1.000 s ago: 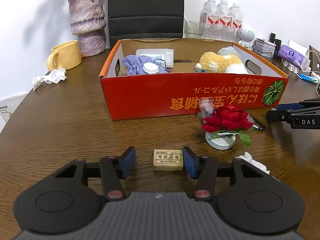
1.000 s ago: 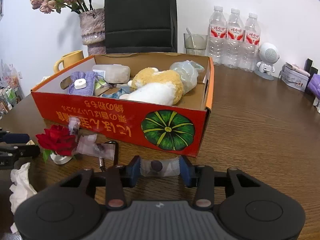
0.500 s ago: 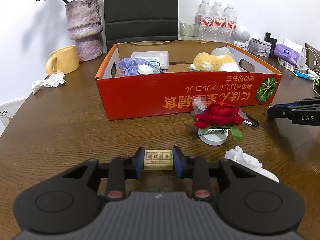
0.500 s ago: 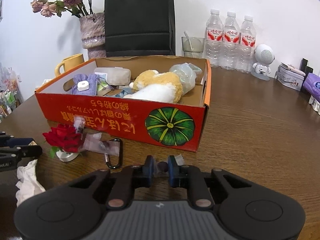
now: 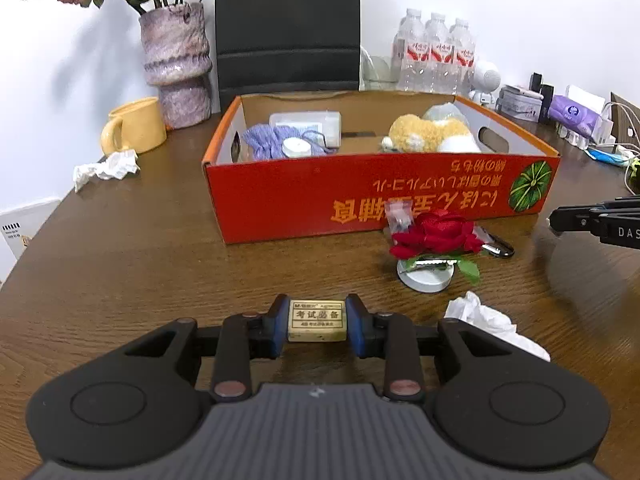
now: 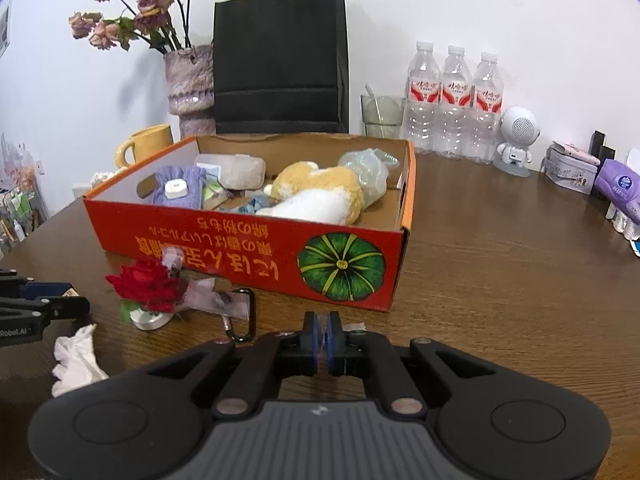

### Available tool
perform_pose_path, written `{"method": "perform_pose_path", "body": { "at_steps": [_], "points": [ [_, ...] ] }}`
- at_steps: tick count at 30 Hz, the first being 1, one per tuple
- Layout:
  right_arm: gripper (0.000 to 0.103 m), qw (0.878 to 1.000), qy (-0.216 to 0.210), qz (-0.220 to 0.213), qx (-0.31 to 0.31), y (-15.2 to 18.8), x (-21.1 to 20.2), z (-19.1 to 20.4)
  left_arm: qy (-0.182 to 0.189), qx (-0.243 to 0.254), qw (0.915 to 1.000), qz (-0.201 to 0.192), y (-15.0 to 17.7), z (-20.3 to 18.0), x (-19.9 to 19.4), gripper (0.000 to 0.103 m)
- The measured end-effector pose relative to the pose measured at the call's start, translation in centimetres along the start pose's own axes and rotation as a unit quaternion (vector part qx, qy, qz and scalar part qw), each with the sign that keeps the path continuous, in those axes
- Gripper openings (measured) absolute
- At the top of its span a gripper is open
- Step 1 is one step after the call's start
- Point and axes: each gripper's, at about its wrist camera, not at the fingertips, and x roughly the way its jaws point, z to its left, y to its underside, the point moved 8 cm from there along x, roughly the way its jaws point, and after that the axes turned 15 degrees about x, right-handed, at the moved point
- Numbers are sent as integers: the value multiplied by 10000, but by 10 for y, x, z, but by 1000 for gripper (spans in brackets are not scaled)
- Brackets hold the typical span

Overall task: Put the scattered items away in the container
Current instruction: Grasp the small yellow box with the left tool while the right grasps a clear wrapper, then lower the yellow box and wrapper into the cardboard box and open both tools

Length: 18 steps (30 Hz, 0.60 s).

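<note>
The eraser [image 5: 317, 320] sits pinched between the blue pads of the left tongs [image 5: 318, 322], low over the brown desk [image 5: 120, 264], in front of the red box [image 5: 360, 196]. The right tongs [image 6: 321, 338] have just squeezed together on a small clear bag [image 6: 354, 327], I think; only a corner shows. A red rose [image 5: 434, 234] and a white tissue [image 5: 494, 330] lie nearby.

Wooden table [image 5: 120, 248], red box [image 5: 304, 196], yellow mug [image 5: 134, 130], crumpled tissue [image 5: 494, 326], water bottles [image 6: 456, 104]
</note>
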Motion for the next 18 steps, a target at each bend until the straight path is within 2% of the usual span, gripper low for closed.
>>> {"method": "perform_pose_path", "body": {
  "at_steps": [9, 14, 18],
  "points": [
    [3, 9995, -188, -264, 67, -17, -25, 7, 20, 25, 9992, -395, -23, 6, -25, 31],
    [3, 9975, -373, -594, -63, -48, -44, 20, -44, 83, 9961, -874, -66, 20, -44, 31],
    [3, 9955, -504, -778, -199, -81, -42, 38, -156, 185, 9924, -1210, -112, 26, -44, 31]
  ]
}}
